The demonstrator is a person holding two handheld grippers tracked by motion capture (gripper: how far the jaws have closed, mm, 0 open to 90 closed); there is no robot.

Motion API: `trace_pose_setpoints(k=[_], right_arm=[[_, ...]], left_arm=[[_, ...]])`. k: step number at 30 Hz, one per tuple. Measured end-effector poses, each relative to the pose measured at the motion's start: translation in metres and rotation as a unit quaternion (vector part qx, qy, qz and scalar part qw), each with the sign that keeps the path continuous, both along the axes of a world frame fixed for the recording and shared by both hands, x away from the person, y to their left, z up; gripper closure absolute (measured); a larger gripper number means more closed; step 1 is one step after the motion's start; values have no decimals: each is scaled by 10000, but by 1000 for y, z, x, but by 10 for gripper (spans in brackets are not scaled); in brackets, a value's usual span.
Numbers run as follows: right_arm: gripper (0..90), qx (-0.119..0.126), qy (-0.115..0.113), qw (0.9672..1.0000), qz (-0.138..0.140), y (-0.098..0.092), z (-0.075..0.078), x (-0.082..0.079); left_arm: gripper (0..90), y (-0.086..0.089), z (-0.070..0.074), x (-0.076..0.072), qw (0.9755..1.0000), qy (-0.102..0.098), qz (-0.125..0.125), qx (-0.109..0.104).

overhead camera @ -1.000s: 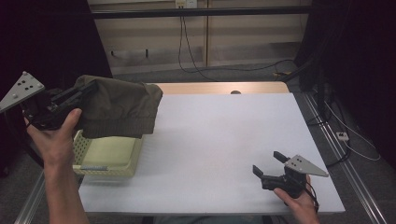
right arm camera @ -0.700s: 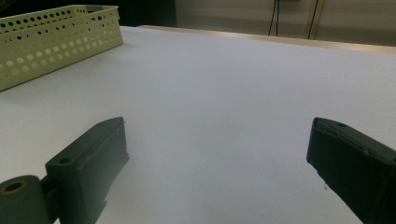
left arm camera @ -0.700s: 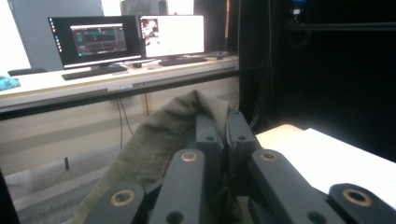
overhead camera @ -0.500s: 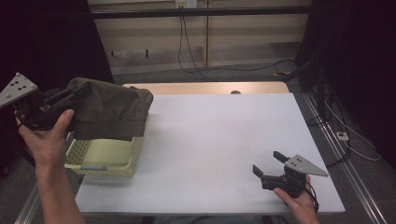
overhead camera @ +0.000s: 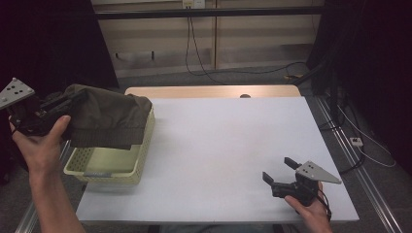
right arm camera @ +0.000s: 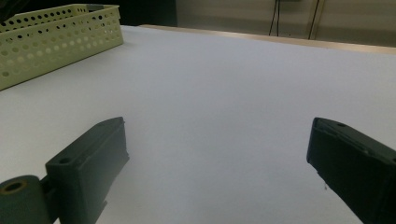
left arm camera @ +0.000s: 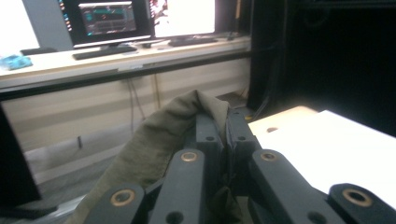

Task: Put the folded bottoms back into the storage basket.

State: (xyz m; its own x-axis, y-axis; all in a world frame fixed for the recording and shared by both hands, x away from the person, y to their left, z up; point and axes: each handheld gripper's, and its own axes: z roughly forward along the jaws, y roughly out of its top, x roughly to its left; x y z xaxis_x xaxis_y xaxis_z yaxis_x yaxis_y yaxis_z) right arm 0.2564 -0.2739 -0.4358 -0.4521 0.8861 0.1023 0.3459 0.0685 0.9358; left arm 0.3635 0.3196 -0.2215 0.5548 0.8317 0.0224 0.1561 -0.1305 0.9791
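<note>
The white counter point(overhead camera: 228, 145) lay bare at frame centre. At left, the olive cloth point(overhead camera: 109, 121) hung over the yellow basket point(overhead camera: 104, 167), pinched by the left hand-held gripper point(overhead camera: 73, 99); lifting it clear first seemed wise. The right hand-held gripper point(overhead camera: 282, 170) rested wide open, lower right.

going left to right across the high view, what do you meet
left gripper → olive-green cloth garment held above the pale yellow perforated plastic basket → bare white table top → right gripper with jaws open
</note>
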Motion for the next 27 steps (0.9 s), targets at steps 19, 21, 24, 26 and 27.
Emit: trace_pose_setpoints(k=[19,21,24,26,27], right_arm=[[49,-37,1,10000,53,2,0,1],[49,-32,11,10000,53,2,0,1],[49,-28,20,10000,44,2,0,1],[49,-28,15,10000,39,2,-1,1],[49,-27,17,10000,41,2,-1,1]], left_arm=[[867,11,-29,30,9970,719,150,259],[867,13,-33,33,9966,772,163,236],[867,17,-37,37,9959,852,173,231],[867,19,-40,39,9953,929,155,230],[867,19,-41,39,9948,980,137,249]])
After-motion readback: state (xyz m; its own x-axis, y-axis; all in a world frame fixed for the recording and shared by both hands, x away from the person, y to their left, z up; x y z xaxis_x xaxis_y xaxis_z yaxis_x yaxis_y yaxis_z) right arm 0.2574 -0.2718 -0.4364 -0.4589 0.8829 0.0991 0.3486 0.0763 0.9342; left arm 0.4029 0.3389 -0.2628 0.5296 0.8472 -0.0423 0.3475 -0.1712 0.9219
